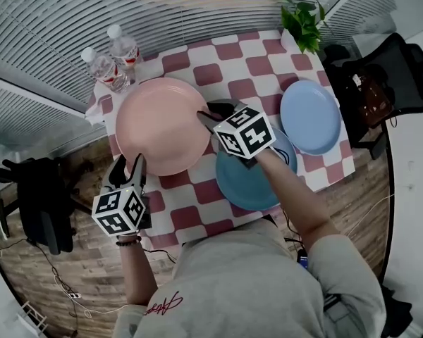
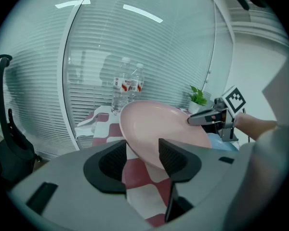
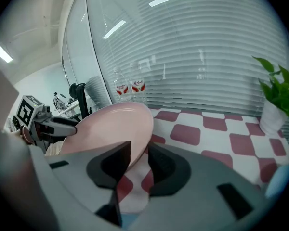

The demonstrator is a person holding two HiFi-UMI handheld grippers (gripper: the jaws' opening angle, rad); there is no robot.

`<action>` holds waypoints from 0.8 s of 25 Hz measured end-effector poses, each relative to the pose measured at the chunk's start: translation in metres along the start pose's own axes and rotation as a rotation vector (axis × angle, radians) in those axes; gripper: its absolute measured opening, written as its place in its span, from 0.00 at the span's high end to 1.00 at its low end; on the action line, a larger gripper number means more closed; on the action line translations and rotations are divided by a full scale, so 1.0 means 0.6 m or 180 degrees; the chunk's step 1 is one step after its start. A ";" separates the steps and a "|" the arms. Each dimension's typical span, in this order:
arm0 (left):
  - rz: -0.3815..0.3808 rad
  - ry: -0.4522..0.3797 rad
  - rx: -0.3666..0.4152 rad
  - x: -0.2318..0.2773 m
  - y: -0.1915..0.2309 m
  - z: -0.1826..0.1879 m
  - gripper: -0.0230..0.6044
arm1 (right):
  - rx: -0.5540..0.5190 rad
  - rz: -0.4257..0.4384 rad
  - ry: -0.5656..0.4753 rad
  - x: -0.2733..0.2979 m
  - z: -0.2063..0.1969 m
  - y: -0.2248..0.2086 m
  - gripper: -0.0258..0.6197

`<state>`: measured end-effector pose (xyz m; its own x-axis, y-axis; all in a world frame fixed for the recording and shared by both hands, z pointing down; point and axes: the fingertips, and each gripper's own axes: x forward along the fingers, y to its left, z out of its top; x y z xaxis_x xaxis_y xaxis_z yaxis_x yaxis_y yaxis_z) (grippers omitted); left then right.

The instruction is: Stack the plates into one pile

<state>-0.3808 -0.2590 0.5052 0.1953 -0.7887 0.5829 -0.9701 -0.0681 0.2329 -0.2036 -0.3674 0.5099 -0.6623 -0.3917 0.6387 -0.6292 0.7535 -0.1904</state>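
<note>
The round pale pink plate (image 1: 161, 124) is plain, without any pattern. At four o'clock from it is a round teal-blue plate (image 1: 240, 182), and at three o'clock a round light blue plate (image 1: 310, 116), both plain too. The desk's cloth (image 1: 225, 62) is checked in dusky red rounded squares on white. At ten o'clock, two clear plastic water bottles (image 1: 125, 50) carry red-and-white labels and white caps. At one o'clock, a green leafy plant (image 1: 303, 20) sits in a white pot (image 3: 272, 117). The left tongs (image 1: 128, 164) and right tongs (image 1: 213, 111) have grey bodies, black pads and white cubes with black square markers. The wooden floor (image 1: 92, 273) is brown.
</note>
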 end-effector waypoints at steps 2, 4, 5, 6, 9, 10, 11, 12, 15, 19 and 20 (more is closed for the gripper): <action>-0.0039 -0.0024 0.0061 -0.006 -0.013 0.010 0.63 | 0.0025 -0.0036 -0.0045 -0.017 0.001 -0.003 0.77; -0.0083 -0.0046 0.0110 -0.010 -0.026 0.020 0.63 | 0.0050 -0.0079 -0.0092 -0.036 0.003 -0.006 0.77; -0.0108 -0.0057 0.0127 -0.011 -0.032 0.025 0.63 | 0.0058 -0.0102 -0.0111 -0.046 0.003 -0.008 0.77; -0.0135 -0.0067 0.0142 -0.012 -0.039 0.029 0.63 | 0.0065 -0.0127 -0.0127 -0.056 0.001 -0.009 0.77; -0.0222 -0.0079 0.0189 -0.012 -0.063 0.036 0.63 | 0.0087 -0.0205 -0.0157 -0.086 -0.009 -0.016 0.77; -0.0257 -0.0078 0.0205 -0.011 -0.072 0.038 0.63 | 0.0105 -0.0232 -0.0172 -0.097 -0.013 -0.019 0.77; -0.0297 -0.0077 0.0222 -0.010 -0.082 0.039 0.63 | 0.0137 -0.0258 -0.0192 -0.108 -0.017 -0.023 0.77; -0.0338 -0.0077 0.0241 -0.008 -0.092 0.041 0.63 | 0.0180 -0.0283 -0.0217 -0.119 -0.022 -0.027 0.77; -0.0452 -0.0069 0.0305 -0.003 -0.120 0.044 0.63 | 0.0319 -0.0373 -0.0289 -0.151 -0.036 -0.041 0.77; -0.0596 -0.0010 0.0394 0.009 -0.157 0.038 0.63 | 0.0465 -0.0519 -0.0336 -0.189 -0.064 -0.057 0.77; -0.0635 0.0007 0.0418 0.012 -0.166 0.035 0.63 | 0.0507 -0.0549 -0.0338 -0.198 -0.073 -0.061 0.77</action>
<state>-0.2856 -0.2708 0.4695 0.3852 -0.7504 0.5372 -0.9227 -0.3015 0.2404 -0.0842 -0.3251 0.4737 -0.5734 -0.5668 0.5916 -0.7871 0.5814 -0.2059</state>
